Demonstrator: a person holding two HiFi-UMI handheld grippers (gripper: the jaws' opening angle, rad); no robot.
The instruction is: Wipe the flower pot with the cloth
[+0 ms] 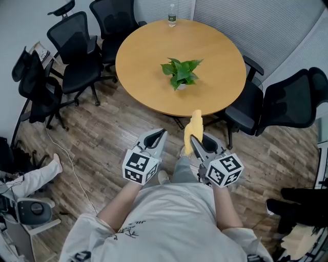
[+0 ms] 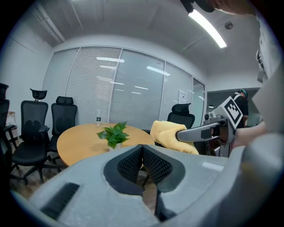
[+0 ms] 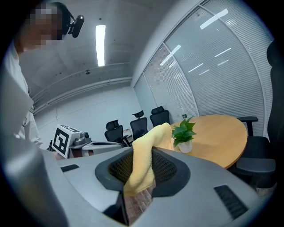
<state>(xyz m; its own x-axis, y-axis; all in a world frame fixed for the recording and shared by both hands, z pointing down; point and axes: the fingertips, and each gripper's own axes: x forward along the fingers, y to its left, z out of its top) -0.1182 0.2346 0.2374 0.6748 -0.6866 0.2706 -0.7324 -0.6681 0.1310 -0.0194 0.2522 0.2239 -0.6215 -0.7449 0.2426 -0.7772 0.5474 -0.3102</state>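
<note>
The right gripper (image 1: 193, 139) is clamped on a yellow cloth (image 1: 195, 128). In the right gripper view the cloth runs up between the ribbed pads; one end stands above the tips and flops forward, and the other hangs below them. The left gripper (image 1: 162, 132) is closed with nothing in it, and its two pads meet along a line in the left gripper view. Both grippers are held side by side, a little apart, over the wood floor (image 1: 102, 138). They are just short of the near edge of the counter (image 1: 138, 56), pointing toward it and slightly down.

The pot (image 3: 185, 146) is small and white and stands upright near the middle of the round wooden counter, well apart from both grippers. A leafy green plant (image 1: 180, 70) fills it and, in the head view, hides nearly all of it. The cloth touches neither pot nor counter. A clear bottle (image 1: 172, 15) stands at the counter's far edge. Black chairs (image 1: 72, 46) ring the counter, several at the left and far side and two at the right. Slatted blinds (image 2: 97, 88) cover the glass wall behind.
</note>
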